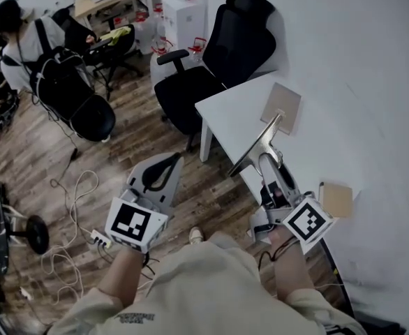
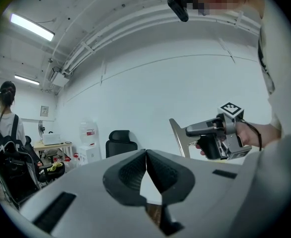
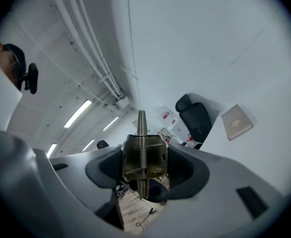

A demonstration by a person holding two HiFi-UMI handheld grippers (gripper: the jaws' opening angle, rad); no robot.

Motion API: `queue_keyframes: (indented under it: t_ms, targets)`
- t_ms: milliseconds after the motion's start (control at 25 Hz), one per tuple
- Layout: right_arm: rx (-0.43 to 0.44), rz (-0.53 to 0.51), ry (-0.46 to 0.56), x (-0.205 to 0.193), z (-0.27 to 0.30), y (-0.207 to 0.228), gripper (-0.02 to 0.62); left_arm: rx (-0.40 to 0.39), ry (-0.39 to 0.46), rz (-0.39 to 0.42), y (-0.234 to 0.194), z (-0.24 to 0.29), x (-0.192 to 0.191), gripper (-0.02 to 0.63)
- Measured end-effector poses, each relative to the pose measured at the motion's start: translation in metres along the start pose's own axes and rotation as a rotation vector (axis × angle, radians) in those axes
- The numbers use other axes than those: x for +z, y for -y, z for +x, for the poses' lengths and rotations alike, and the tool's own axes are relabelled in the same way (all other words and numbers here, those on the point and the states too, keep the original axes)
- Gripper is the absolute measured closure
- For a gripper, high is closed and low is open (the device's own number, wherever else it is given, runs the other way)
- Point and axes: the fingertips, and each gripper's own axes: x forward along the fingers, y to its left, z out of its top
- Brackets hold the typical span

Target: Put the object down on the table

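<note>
The right tongs clamp a metal spring clip between their pads, its blade pointing to 12 o'clock, held in the air over the white tabletop corner. At their 9 o'clock the left tongs are pinched together, empty.

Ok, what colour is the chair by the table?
Black; the chair shows best in the head view.

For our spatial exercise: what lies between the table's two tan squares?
Nothing: head view shows bare white table between the far tan square and the near tan square.
</note>
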Motion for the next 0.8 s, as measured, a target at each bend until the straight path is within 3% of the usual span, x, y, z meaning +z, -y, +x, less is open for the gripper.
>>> queue_keyframes:
  t_ms: [280, 600, 800]
  targets:
    - [-0.031, 0.136, -0.010, -0.020, 0.067, 0.049, 0.353, 0.003, -0.007, -0.021, -0.041, 0.049, -0.025, 0.584]
    - [-0.141, 0.277, -0.003, -0.031, 0.113, 0.106, 0.353, -0.009, -0.065, -0.017, -0.073, 0.090, -0.045, 0.584]
    - [-0.169, 0.271, -0.032, -0.028, 0.159, 0.144, 0.353, -0.023, -0.098, -0.013, -0.105, 0.140, -0.056, 0.584]
